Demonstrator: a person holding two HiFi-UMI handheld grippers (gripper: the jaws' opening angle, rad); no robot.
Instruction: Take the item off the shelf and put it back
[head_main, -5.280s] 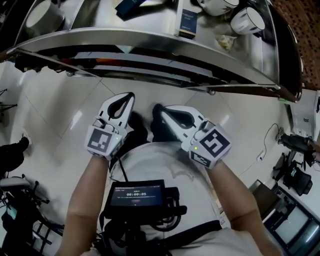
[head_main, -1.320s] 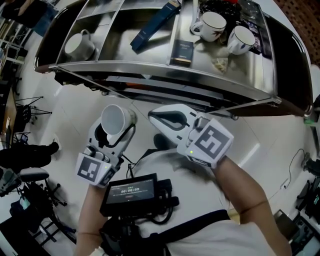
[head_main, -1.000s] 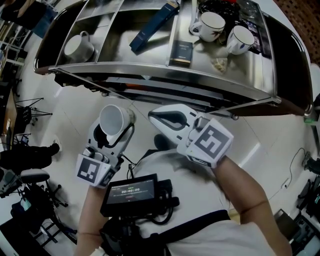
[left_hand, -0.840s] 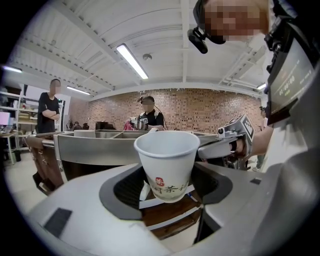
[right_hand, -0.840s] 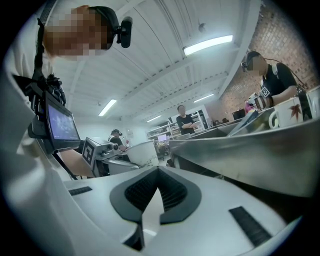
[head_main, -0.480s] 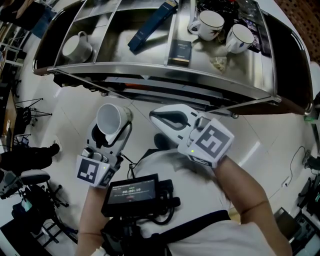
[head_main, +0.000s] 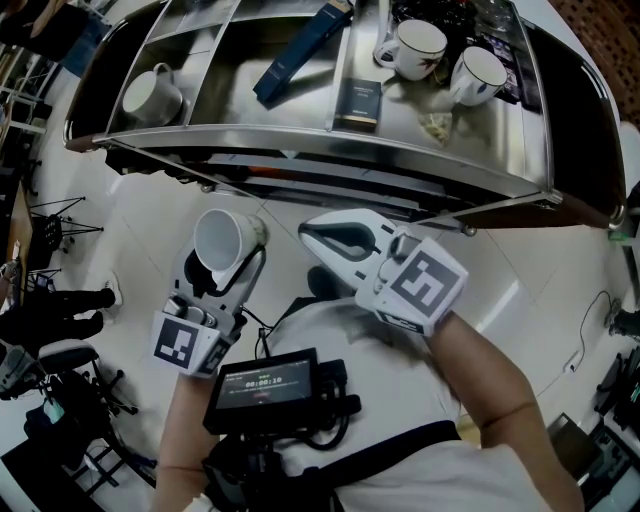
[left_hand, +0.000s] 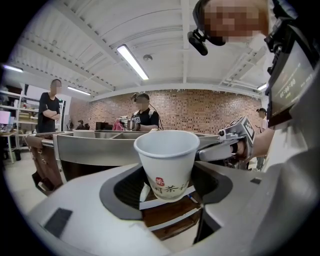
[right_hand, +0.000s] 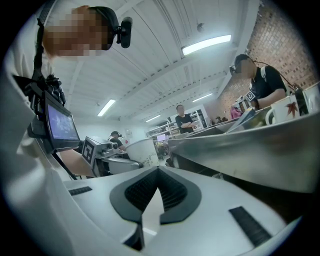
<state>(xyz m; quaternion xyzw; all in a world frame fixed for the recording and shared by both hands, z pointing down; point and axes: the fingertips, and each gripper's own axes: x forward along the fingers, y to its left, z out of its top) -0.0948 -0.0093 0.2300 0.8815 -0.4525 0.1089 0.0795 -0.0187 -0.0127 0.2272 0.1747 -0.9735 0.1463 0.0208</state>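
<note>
Below the shelf (head_main: 330, 150), left gripper (head_main: 228, 262) clamps an upright paper cup (left_hand: 167, 160); right gripper (head_main: 312, 232) hangs beside it, jaws together, empty.

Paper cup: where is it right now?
The paper cup is at head view left, clamped in the left gripper, off the steel shelf, just in front of its rim, beside the shut right gripper.

I read a steel shelf (head_main: 300, 142) carrying a white mug (head_main: 150, 95) at left, a blue box (head_main: 300, 50) mid-shelf, then a dark box (head_main: 358, 103) and two white cups (head_main: 420, 47) at right
</note>
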